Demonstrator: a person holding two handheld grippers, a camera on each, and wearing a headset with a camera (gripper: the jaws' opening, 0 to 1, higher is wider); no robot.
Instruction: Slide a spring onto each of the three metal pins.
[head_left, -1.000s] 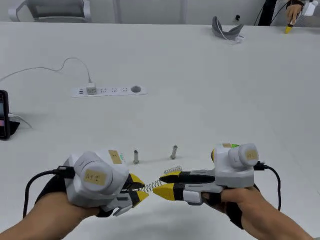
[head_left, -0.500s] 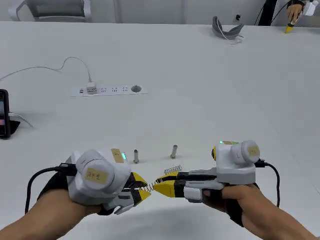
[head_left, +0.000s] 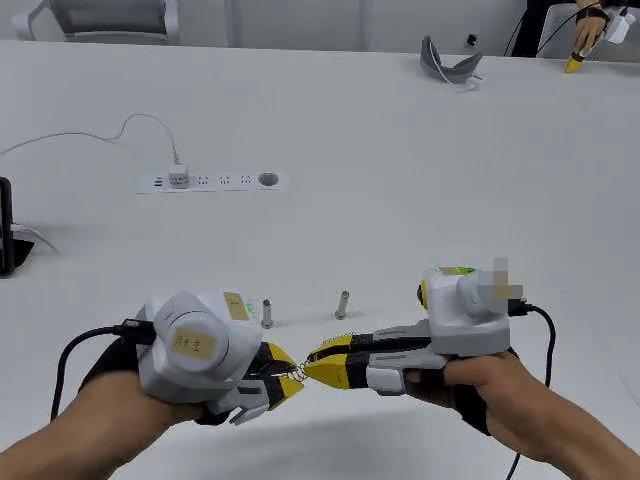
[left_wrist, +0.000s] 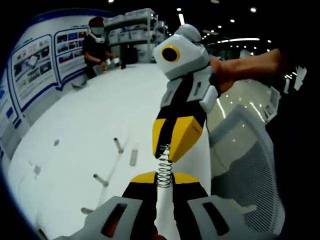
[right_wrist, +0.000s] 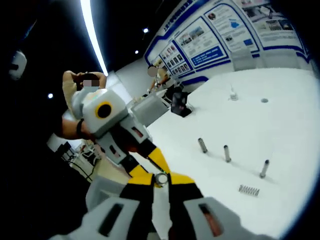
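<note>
Head view, lower centre: left tool (head_left: 284, 375) and right tool (head_left: 316, 368), tips drawn closer together, each pinching one end of the spring (head_left: 299, 372), now squeezed shorter; handover judged under way. Metal pins (head_left: 266, 313) stand just above, on desk (head_left: 400, 180).

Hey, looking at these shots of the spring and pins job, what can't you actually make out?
Head view: the spring pinched between left tongs and right tongs is too small to count coils or see its ends.
Right gripper view: the farthest pin looks ribbed, too small to tell whether a spring sits on it.
Head view: a dark device is cut off by the left edge.
</note>
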